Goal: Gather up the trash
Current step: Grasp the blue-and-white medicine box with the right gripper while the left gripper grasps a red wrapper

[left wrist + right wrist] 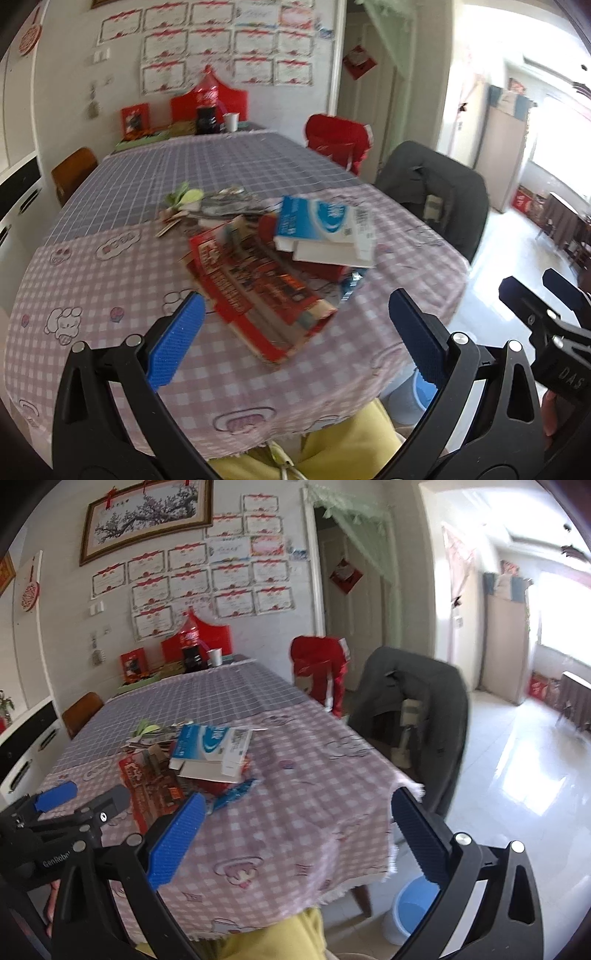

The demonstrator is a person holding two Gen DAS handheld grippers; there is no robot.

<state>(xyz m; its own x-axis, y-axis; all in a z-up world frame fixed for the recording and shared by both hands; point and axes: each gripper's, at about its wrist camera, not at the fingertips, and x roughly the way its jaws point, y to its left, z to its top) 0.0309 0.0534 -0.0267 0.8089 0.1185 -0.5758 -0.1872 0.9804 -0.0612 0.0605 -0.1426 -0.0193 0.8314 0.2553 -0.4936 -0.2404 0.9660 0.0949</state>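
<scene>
Checkered tablecloth [92, 295] holds a trash pile [266, 251] at 12 o'clock, left gripper [295, 332] and right gripper [297, 830] both gaping wide, empty.

Checked-cloth table [92, 280] — red packet [258, 291], blue-white box [321, 229], greens [184, 197]

I read both views as daylit. Light enters from the window [561, 627] at far right, which is blown out to white, and glare covers the floor [517, 775] below it. Left of the window, the wall [66, 620] is evenly lit and dimmer. Motion blur softens the trash [280, 254] on the table [92, 266] in the left view; print on it is unreadable. I see strong fisheye bending away from the window: door frames curve, and dark vignetting closes the corners. The nearest fingers [177, 845] appear sharp.
</scene>
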